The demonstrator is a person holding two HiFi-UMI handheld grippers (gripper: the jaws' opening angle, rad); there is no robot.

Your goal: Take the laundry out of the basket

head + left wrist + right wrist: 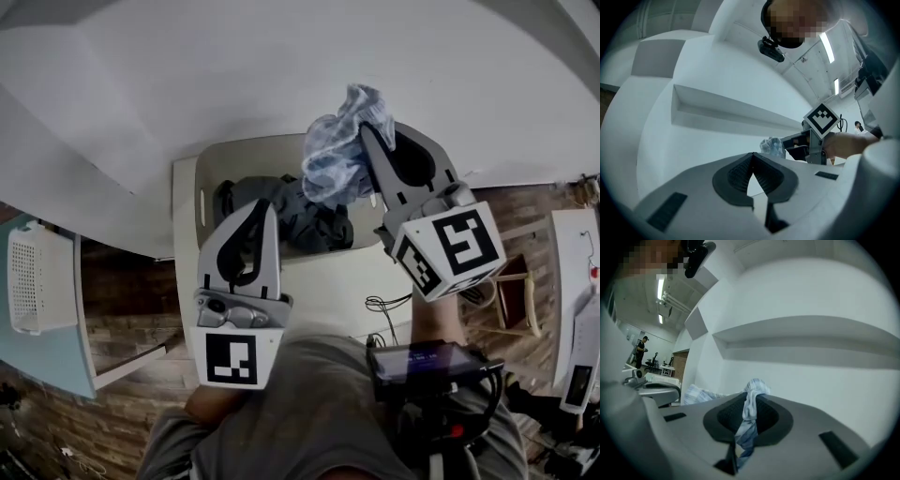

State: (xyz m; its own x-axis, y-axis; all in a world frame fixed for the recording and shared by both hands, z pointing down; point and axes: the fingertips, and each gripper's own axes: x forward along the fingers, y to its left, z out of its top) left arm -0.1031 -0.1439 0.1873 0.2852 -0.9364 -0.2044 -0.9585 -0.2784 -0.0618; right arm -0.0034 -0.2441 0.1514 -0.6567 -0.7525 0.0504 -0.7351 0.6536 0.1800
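A cream laundry basket (246, 150) stands below me with dark grey clothes (305, 217) in it. My right gripper (367, 131) is shut on a light blue-and-white checked cloth (339, 150) and holds it up above the basket's far right side. The right gripper view shows that cloth (750, 416) pinched between the pads and bunched past the tips. My left gripper (269, 208) is shut with nothing in it, over the basket's near left part. In the left gripper view the jaws (753, 155) meet at the tips, and the blue cloth (772, 147) hangs beyond them.
The basket rests on a white surface (328, 291) against a white wall (281, 66). A white perforated basket (37, 277) sits on a pale blue table at the left. A chair (514, 291) and white furniture (572, 281) stand at the right on the wood floor.
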